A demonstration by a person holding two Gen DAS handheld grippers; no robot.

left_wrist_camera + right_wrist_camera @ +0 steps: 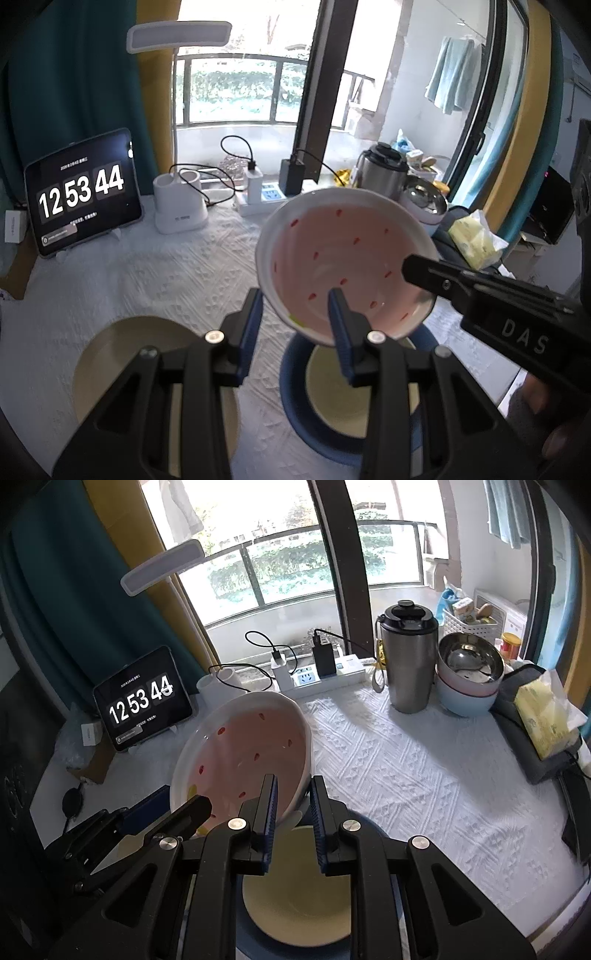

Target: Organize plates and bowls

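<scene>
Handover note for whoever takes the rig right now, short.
Left tool: clamped on the pink bowl's near rim.
Right tool: clamped on the opposite rim.
Pink bowl: held tilted in the air above the blue-rimmed plate.
Olive plate: on the tablecloth beside it.
Stacked bowls: back right, untouched.
Left to do: set the bowl down, release.

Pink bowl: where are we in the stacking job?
Done: a cream plate already sits in the blue dish. In hand: the pink bowl is lifted above them, left gripper and right gripper each gripping its rim. Left: set it down; a tan plate lies apart.
</scene>
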